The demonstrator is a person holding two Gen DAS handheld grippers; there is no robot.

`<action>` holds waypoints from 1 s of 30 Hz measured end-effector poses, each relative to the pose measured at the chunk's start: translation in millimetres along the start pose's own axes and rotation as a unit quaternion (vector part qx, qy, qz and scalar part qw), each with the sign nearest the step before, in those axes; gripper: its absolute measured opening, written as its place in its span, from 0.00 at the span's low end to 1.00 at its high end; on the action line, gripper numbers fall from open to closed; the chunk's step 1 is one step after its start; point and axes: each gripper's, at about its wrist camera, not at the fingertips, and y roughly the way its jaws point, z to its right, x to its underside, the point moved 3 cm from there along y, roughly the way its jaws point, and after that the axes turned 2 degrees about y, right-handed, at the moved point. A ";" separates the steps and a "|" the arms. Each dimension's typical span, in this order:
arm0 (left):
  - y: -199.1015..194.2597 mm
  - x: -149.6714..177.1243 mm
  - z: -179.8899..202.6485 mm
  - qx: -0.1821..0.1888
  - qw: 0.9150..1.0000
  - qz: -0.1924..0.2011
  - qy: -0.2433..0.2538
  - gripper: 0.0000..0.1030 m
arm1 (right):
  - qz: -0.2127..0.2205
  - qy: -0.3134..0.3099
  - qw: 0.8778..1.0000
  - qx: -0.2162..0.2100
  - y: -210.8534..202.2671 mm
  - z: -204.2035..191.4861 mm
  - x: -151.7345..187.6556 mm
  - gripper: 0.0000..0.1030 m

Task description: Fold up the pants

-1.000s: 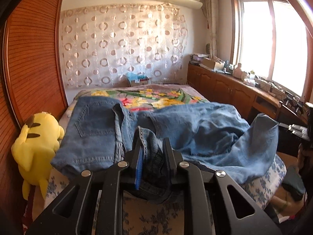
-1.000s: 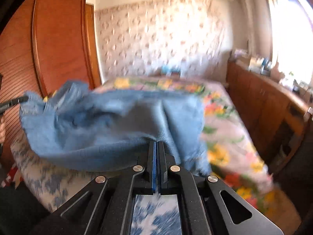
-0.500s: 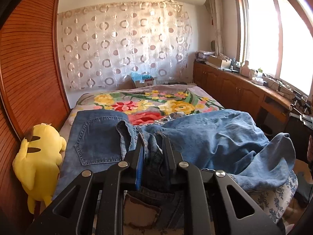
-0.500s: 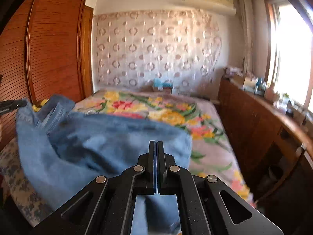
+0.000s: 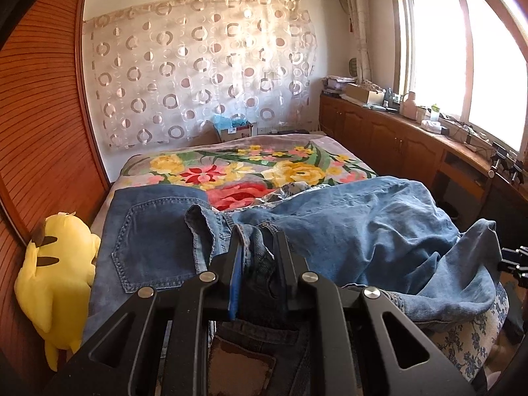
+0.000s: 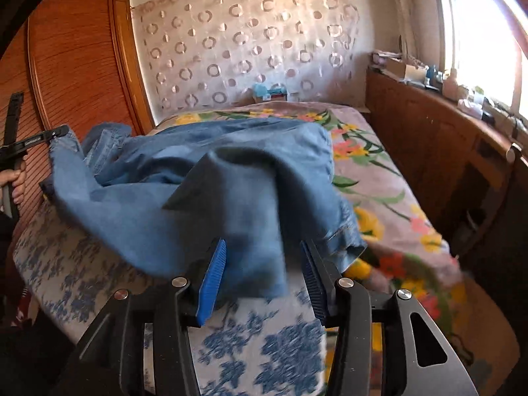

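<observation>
A bunched waistband of the jeans (image 5: 346, 231) is pinched between the fingers of the left gripper (image 5: 258, 247), which are held narrowly apart by the thick denim. The right gripper (image 6: 262, 260) is spread wide, with a loose fold of the jeans (image 6: 211, 184) lying between its blue pads (image 6: 213, 274), ungripped. The rest of the jeans is draped in a rumpled heap across the flowered bed (image 5: 250, 168). A yellow plush toy (image 5: 52, 264) is propped beside the bed.

Pants (image 5: 346, 231) lie across the bed's (image 5: 264, 168) near end; a plush toy (image 5: 56, 264) sits beside its left edge.
</observation>
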 end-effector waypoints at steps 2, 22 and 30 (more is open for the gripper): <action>0.4 -0.3 0.0 0.003 1.000 0.001 -0.001 0.19 | -0.012 0.000 1.000 0.001 8.1 -1.4 -0.2 0.48; 20.6 -56.9 -26.6 -0.035 0.999 0.038 -0.015 0.18 | 0.112 -0.117 0.985 0.051 13.7 14.0 -211.0 0.05; 82.7 -63.2 -43.0 -0.052 0.999 -0.004 -0.014 0.18 | 0.044 -0.128 0.989 0.055 96.5 11.2 -245.1 0.06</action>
